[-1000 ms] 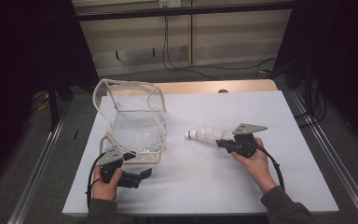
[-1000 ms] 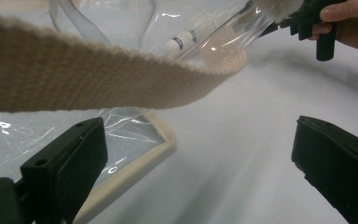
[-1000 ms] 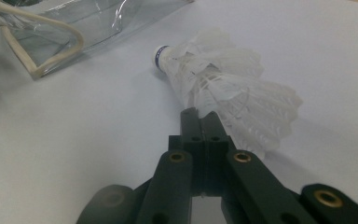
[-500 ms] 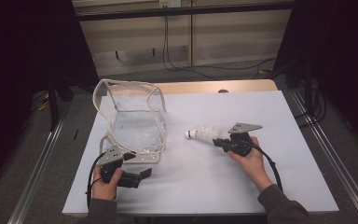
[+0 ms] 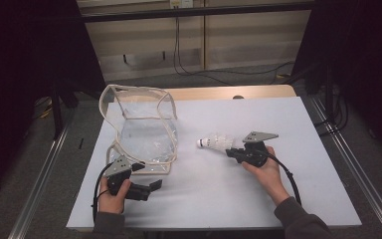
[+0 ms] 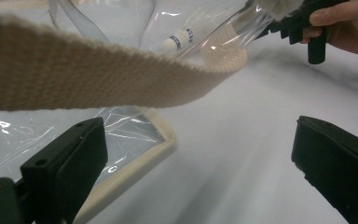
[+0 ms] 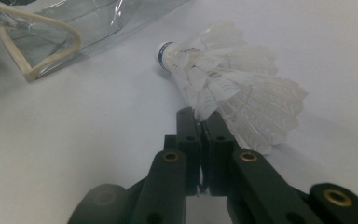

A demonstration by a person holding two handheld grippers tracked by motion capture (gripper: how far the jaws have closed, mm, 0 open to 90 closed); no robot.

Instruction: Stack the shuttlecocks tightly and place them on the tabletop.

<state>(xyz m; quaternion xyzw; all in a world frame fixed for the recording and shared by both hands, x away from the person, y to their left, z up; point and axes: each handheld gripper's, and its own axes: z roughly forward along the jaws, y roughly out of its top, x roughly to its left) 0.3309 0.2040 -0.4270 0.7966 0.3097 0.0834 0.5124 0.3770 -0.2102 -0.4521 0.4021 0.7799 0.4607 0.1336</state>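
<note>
A white feathered shuttlecock (image 5: 213, 143) lies low over the white table, its cork pointing left toward the bag. My right gripper (image 5: 230, 152) is shut on the edge of its feather skirt (image 7: 235, 91), with the jaws pressed together. A clear plastic bag (image 5: 144, 134) with cream trim stands open at the table's left. My left gripper (image 5: 151, 185) is open by the bag's near corner, holding nothing. In the left gripper view (image 6: 200, 168) the bag's cream strap (image 6: 98, 79) crosses above the wide-apart jaws, and the shuttlecock (image 6: 179, 39) shows through the plastic.
The white table (image 5: 298, 199) has bare surface in front of and behind the right hand. A wooden board (image 5: 258, 92) runs along the far edge. Metal rails (image 5: 348, 159) flank the table, and cables hang at the back wall.
My right gripper has shifted slightly left with the shuttlecock in it. The left gripper and the bag have stayed put.
</note>
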